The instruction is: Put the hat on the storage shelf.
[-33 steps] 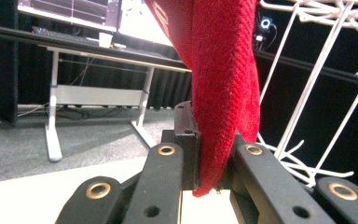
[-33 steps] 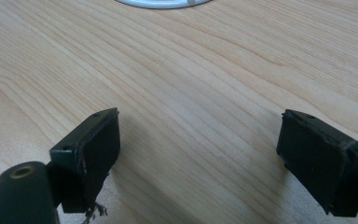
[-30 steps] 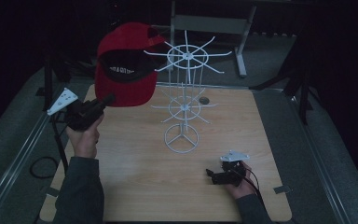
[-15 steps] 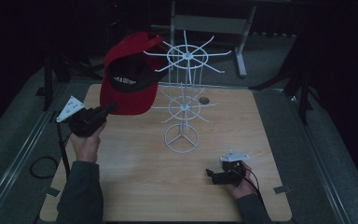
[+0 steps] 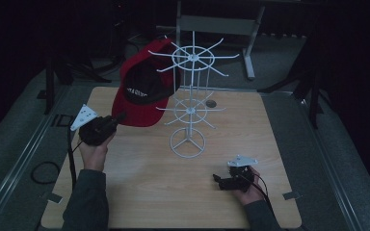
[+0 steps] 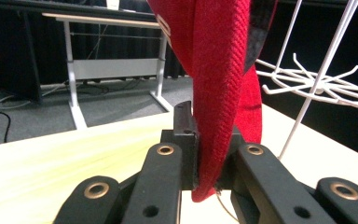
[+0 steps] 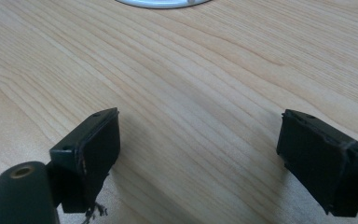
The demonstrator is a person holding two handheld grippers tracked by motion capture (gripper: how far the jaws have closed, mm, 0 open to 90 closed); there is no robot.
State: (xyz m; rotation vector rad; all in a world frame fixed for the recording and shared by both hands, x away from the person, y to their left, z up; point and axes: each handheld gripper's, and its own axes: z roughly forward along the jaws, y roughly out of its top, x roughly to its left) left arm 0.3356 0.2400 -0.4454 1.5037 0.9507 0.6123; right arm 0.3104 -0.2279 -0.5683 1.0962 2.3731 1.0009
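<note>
A red cap (image 5: 142, 89) with a black inside hangs in the air at the left of a white wire rack (image 5: 189, 103). Its crown reaches the rack's upper spokes. My left gripper (image 5: 120, 117) is shut on the cap's brim, and the red cloth (image 6: 216, 93) rises from between its jaws in the left gripper view. The rack's wire arms (image 6: 317, 81) stand to the right there. My right gripper (image 5: 217, 179) rests low on the table near the front right, open, with bare wood between its fingers (image 7: 93, 149).
The rack's round base (image 5: 188, 143) stands mid-table, and its edge (image 7: 161, 3) is just ahead of my right gripper. A small dark disc (image 5: 211, 103) lies behind the rack. A grey metal stand (image 5: 217, 24) is beyond the wooden table (image 5: 139, 192).
My left gripper has carried the cap to the right, toward the rack, and drawn a little nearer the table's front. The right gripper has stayed put.
</note>
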